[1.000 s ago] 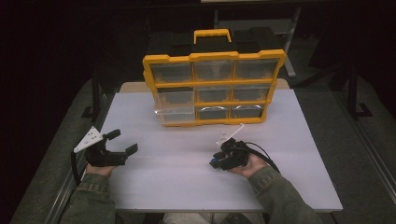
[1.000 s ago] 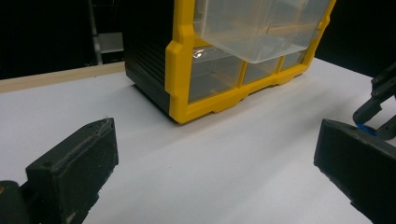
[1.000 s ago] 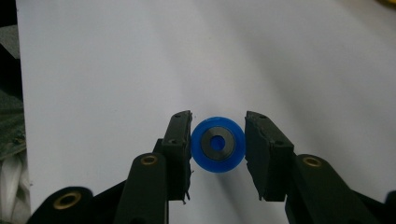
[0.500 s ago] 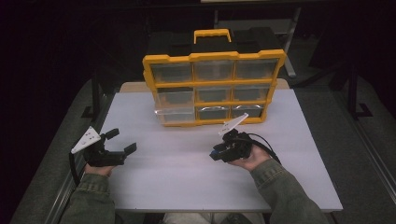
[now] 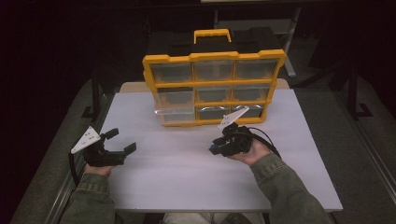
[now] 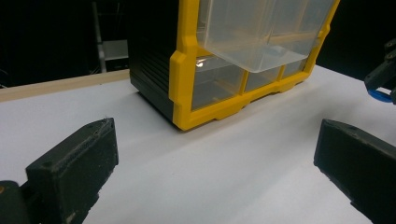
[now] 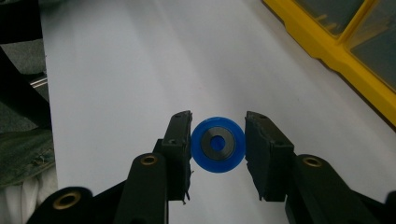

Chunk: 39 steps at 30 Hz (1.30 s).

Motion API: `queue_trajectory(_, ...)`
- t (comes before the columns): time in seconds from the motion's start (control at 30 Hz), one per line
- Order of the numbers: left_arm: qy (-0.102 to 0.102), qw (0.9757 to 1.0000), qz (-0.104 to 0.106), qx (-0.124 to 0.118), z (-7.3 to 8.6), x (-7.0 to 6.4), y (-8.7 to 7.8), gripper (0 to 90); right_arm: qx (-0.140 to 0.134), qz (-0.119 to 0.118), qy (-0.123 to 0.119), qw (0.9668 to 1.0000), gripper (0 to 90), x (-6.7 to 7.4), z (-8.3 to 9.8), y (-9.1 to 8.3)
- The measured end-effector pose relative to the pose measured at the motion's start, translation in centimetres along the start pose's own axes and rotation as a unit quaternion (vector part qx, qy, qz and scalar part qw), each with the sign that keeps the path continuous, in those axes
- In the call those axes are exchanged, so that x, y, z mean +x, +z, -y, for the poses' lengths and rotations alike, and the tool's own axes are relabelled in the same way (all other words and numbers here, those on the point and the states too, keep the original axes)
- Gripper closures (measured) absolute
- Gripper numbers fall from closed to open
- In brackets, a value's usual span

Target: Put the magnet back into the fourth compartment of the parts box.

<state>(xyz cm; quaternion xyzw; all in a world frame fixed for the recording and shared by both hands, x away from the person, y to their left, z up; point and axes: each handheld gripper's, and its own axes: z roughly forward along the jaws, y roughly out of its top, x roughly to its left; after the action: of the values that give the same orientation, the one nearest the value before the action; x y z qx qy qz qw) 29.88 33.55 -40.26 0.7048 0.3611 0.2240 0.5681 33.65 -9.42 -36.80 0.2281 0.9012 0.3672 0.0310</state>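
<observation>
Right gripper view, round blue disc (image 7: 217, 144), grey metal centre, clamped edgewise.

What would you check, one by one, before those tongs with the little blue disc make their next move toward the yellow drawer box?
1. Blue disc clamped between the right tongs: ok.
2. Clear drawer of the yellow organizer pulled out: ok.
3. Left tongs open, apart from the organizer: ok.
4. White table between disc and organizer free of obstacles: ok.
5. Open drawer has room inside: cannot tell.
</observation>
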Motion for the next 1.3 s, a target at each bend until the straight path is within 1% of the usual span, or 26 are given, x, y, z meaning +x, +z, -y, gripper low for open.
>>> queue_trajectory(0.13, 0.0, 1.0, 0.0, 0.0, 0.0, 0.0, 0.0, 0.0, -0.001, 0.001, -0.006, 1.0, 60.5, 0.0, -0.4, -0.3)
queue_trajectory(0.4, -0.002, 1.0, -0.002, -0.001, 0.0, 0.0, 0.0, 0.0, 0.0, 0.003, -0.008, 1.0, 60.5, -0.1, -1.2, -0.9)
queue_trajectory(0.5, -0.001, 1.0, -0.002, -0.001, 0.0, 0.0, 0.0, 0.0, 0.0, 0.006, -0.014, 0.9999, 60.5, -0.2, -1.5, -1.1)
queue_trajectory(0.63, -0.002, 1.0, -0.003, 0.0, 0.0, 0.0, 0.0, 0.0, -0.001, 0.006, -0.011, 0.9999, 60.5, -0.2, -1.9, -1.3)
queue_trajectory(0.73, -0.001, 1.0, -0.003, 0.001, 0.0, 0.0, 0.0, 0.0, -0.001, 0.007, -0.017, 0.9998, 60.5, -0.3, -2.2, -1.5)
queue_trajectory(0.8, -0.002, 1.0, -0.003, 0.0, 0.0, 0.0, 0.0, 0.0, -0.002, 0.008, -0.014, 0.9999, 60.5, -0.3, -2.4, -1.7)
queue_trajectory(0.9, -0.001, 1.0, -0.002, 0.0, 0.0, 0.0, 0.0, 0.0, -0.003, 0.009, -0.016, 0.9998, 60.5, -0.3, -2.7, -1.9)
queue_trajectory(1.03, -0.003, 1.0, -0.003, -0.002, 0.0, 0.1, 0.0, 0.0, -0.001, 0.013, -0.018, 0.9998, 60.5, -0.3, -3.4, -2.2)
queue_trajectory(1.07, -0.003, 1.0, -0.003, -0.001, 0.0, 0.1, 0.0, 0.0, -0.003, 0.014, -0.023, 0.9996, 60.5, -0.4, -3.6, -2.3)
queue_trajectory(1.27, -0.003, 1.0, -0.002, -0.001, 0.0, 0.1, 0.0, 0.0, -0.006, 0.016, -0.024, 0.9996, 60.5, -0.5, -4.4, -2.6)
queue_trajectory(1.3, -0.003, 1.0, -0.002, -0.001, 0.0, 0.1, 0.0, 0.0, -0.006, 0.016, -0.027, 0.9995, 60.5, -0.5, -4.5, -2.7)
